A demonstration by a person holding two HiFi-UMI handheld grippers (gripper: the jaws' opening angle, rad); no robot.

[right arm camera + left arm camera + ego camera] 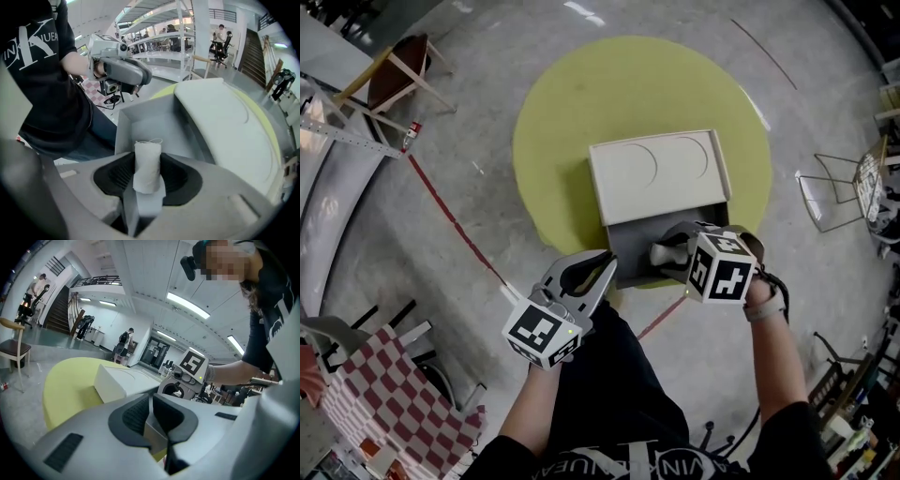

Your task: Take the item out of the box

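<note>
Clamps small white cloth roll [147,157] in right gripper [147,176]; pinches white cardboard box [656,173]'s grey tray [630,246] with left gripper [151,416]. Round yellow table [553,122]; wooden chair [398,75] at ten o'clock, grey floor [694,375].

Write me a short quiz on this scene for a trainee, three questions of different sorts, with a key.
1. True or false: the right tool is empty.
2. The left tool is shut on: A a cup, B the wall of the grey tray, C nothing?
3. Fill in: the round table is ___ in colour.
Key: 1 false, it holds the white roll; 2 B; 3 yellow.
</note>
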